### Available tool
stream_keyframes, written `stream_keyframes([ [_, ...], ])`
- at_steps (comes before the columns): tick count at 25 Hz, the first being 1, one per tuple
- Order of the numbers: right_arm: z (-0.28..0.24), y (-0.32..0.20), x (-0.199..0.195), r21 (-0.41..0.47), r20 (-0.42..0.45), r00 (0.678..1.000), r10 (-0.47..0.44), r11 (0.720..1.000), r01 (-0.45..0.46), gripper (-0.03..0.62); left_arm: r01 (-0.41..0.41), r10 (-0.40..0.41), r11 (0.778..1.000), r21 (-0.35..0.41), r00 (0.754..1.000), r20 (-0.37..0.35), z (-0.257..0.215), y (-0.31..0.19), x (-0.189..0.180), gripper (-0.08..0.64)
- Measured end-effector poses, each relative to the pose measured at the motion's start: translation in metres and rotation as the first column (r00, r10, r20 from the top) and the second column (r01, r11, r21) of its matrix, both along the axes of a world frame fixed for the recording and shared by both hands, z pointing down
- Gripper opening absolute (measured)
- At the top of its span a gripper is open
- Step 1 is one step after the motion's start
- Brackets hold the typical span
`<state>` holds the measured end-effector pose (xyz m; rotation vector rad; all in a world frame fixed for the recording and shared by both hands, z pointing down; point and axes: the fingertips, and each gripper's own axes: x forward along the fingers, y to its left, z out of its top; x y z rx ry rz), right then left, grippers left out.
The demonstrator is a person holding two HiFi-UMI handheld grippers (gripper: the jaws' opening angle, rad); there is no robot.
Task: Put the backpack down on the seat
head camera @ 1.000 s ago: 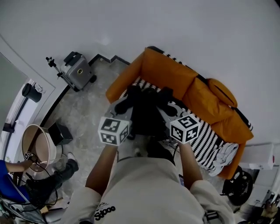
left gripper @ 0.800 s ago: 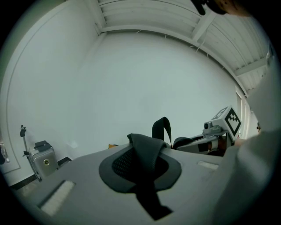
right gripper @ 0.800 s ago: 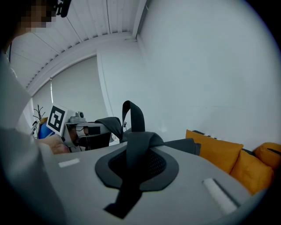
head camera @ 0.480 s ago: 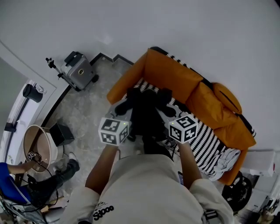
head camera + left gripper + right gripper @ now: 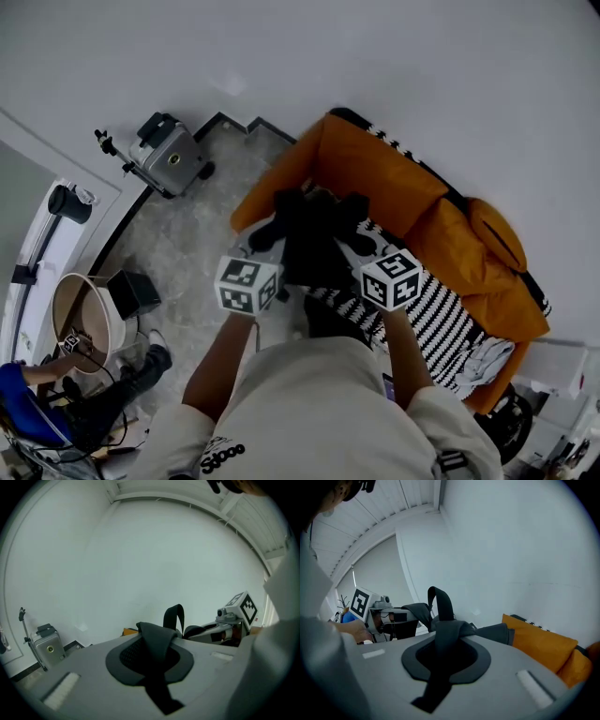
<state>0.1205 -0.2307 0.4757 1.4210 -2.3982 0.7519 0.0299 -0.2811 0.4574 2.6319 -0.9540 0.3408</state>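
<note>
A person stands facing an orange sofa (image 5: 375, 173), seen from above. A black backpack (image 5: 314, 246) hangs between two hand-held grippers.

The left gripper (image 5: 154, 654) has its jaws closed tight on a black strap (image 5: 157, 637), which bunches up through the gap and loops upward. The right gripper (image 5: 444, 654) is clamped the same way on the second strap (image 5: 446, 632). Neither gripper has anything else in its jaws.

In the head view, the left gripper (image 5: 265, 246) and the right gripper (image 5: 361, 242) sit on either side of the backpack at much the same height. The bag hangs straight ahead of and below both sets of jaws. Neither hand is clearly nearer to it. Its long axis runs from the sofa's backrest towards the person, across the seat rather than along it.

The backpack is over the front part of the sofa's seat (image 5: 441, 319), which has a black-and-white striped cover. It is close to the armrest end and well away from the orange cushion (image 5: 497, 239) at the sofa's far end. Its nearer end seems to overhang the seat's front edge. From above, it is not clear whether the bag's base touches the seat.

The coming move looks like a short push towards the backrest, then lowering both grippers together before letting go.
</note>
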Motion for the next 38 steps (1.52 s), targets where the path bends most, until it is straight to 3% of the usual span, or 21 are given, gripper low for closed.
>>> stream_keyframes([
  [10, 0.046, -0.075, 0.029, -0.107, 0.011, 0.999, -0.044, 0.993, 0.045, 0.029, 0.02, -0.016, 0.996, -0.083, 0.998, 0.057, 0.047, -0.078, 0.03, 0.025],
  [22, 0.107, -0.147, 0.055, -0.207, 0.042, 0.993, -0.113, 0.971, 0.119, 0.029, 0.112, -0.092, 0.979, -0.169, 0.989, 0.12, 0.108, -0.148, 0.055, 0.025],
  [38, 0.17, -0.227, 0.074, -0.278, 0.021, 0.988, -0.152, 0.949, 0.152, 0.032, 0.197, -0.159, 0.95, -0.244, 0.973, 0.166, 0.173, -0.218, 0.068, 0.026],
])
